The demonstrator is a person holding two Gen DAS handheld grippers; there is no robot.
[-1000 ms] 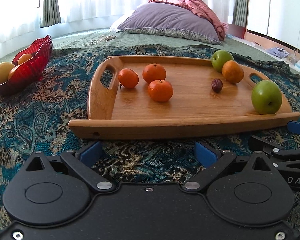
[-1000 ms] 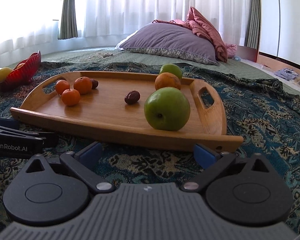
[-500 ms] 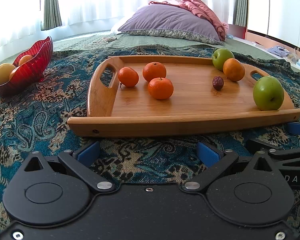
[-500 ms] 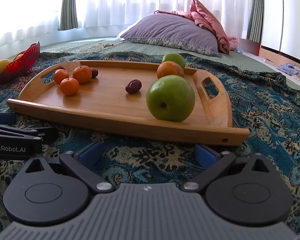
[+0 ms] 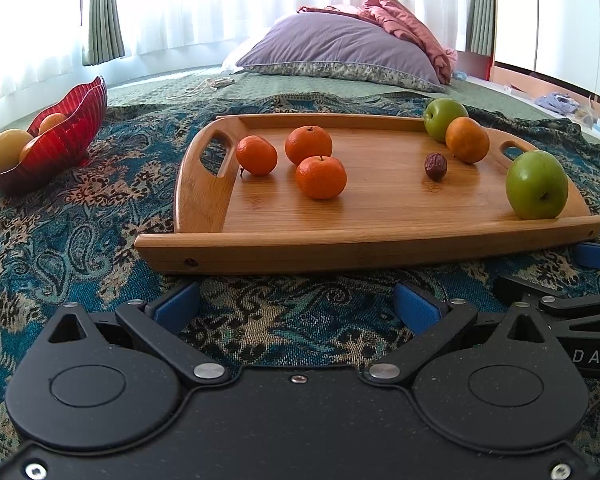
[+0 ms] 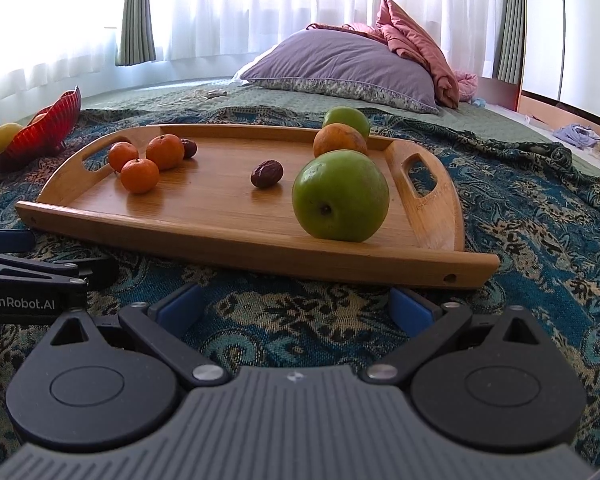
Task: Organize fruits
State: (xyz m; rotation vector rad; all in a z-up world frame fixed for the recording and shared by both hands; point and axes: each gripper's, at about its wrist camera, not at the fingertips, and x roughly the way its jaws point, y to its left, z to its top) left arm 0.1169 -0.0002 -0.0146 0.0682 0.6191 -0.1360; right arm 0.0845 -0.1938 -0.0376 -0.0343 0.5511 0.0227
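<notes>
A wooden tray (image 5: 380, 236) (image 6: 260, 252) lies on the patterned cloth. It holds three mandarins (image 5: 321, 176) (image 6: 139, 175) at its left. A near green apple (image 5: 536, 190) (image 6: 340, 195), an orange (image 5: 467, 139) (image 6: 339, 141), a far green apple (image 5: 444, 118) (image 6: 350, 118) and a dark date (image 5: 435, 166) (image 6: 266, 173) lie at its right. A second date (image 6: 189, 148) sits behind the mandarins. A red bowl (image 5: 56, 144) (image 6: 40, 132) with fruit stands far left. My left gripper (image 5: 296, 306) and right gripper (image 6: 294, 306) are open and empty, just before the tray's near edge.
A purple pillow (image 5: 336, 52) and a pink blanket (image 5: 404, 20) lie at the back of the bed. The right gripper's arm (image 5: 572, 312) shows at the right of the left wrist view. The left gripper's arm (image 6: 24, 280) shows at the left of the right wrist view.
Both grippers have risen and tilted slightly, so the tray sits a little lower in both views. Nothing on the tray has moved.
</notes>
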